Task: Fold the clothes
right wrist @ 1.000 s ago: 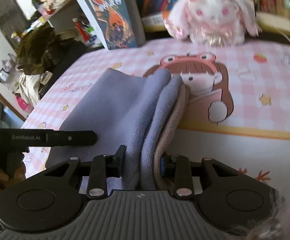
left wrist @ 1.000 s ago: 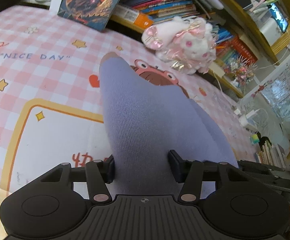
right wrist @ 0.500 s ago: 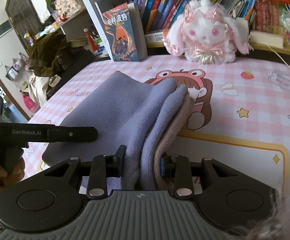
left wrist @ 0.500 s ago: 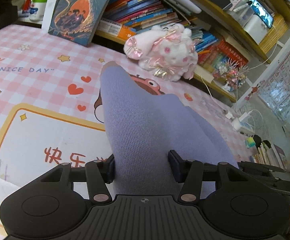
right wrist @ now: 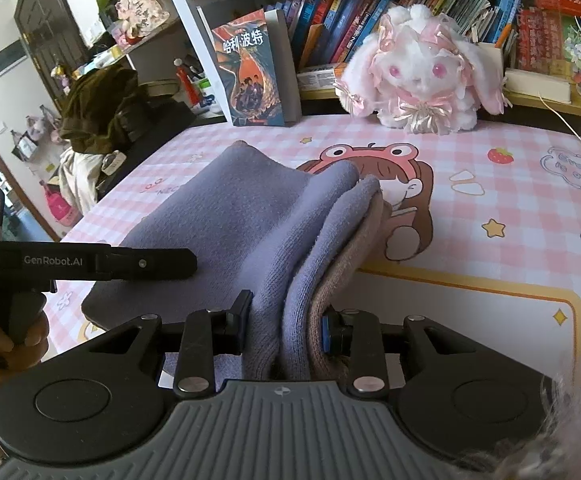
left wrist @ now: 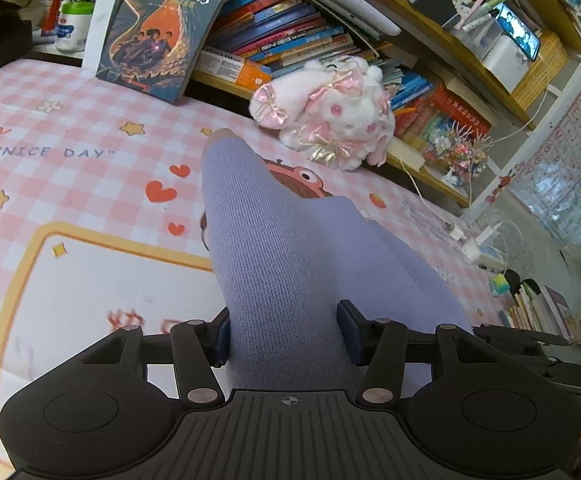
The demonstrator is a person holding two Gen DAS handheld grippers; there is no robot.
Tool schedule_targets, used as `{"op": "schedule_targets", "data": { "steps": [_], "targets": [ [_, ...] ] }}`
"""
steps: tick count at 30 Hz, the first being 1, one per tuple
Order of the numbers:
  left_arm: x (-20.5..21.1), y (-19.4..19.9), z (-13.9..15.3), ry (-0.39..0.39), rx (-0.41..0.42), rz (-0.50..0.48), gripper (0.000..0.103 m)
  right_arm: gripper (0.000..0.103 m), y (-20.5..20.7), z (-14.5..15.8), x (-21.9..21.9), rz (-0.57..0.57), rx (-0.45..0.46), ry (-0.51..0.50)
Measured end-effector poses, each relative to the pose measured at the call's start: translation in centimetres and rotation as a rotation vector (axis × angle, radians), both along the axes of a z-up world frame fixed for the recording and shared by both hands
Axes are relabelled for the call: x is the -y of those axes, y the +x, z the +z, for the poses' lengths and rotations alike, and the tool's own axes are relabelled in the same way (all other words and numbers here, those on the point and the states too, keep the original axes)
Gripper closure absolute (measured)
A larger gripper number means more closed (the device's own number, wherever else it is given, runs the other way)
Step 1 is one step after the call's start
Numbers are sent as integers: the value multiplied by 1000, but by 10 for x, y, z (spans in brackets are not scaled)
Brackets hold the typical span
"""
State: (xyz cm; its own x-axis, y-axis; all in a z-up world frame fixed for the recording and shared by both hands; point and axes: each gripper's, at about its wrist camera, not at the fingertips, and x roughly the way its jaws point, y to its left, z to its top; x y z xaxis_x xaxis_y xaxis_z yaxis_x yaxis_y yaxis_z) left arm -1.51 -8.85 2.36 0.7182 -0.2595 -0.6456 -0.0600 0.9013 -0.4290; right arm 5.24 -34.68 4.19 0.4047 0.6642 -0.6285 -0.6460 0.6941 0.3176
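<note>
Right wrist view: lavender knit garment (right wrist: 250, 216), doubled, is pinched by right gripper (right wrist: 286, 324) and left gripper (left wrist: 284, 334) above the table (right wrist: 490, 184); both grips should be kept level so layers stay aligned.

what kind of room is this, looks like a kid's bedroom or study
Probably a child's bedroom or study corner: a pink checked cartoon cloth, crammed bookshelves and a plush bunny behind the purple garment both grippers hold.
</note>
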Motion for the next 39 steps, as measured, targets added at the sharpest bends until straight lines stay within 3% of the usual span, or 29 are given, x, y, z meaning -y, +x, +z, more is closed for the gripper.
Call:
{"op": "schedule_targets", "data": {
  "steps": [19,28,39],
  "targets": [
    [-153,27,22,-25,77,-141,52,74,-26,15,-145,-135,127,-20],
    [-182,59,22,-42,103,-140,52,74,-4,18,-186,-143,160,-44],
    [-198,116,9,-67,81,-123,52,74,55,8,-204,-118,186,-73]
  ]
}}
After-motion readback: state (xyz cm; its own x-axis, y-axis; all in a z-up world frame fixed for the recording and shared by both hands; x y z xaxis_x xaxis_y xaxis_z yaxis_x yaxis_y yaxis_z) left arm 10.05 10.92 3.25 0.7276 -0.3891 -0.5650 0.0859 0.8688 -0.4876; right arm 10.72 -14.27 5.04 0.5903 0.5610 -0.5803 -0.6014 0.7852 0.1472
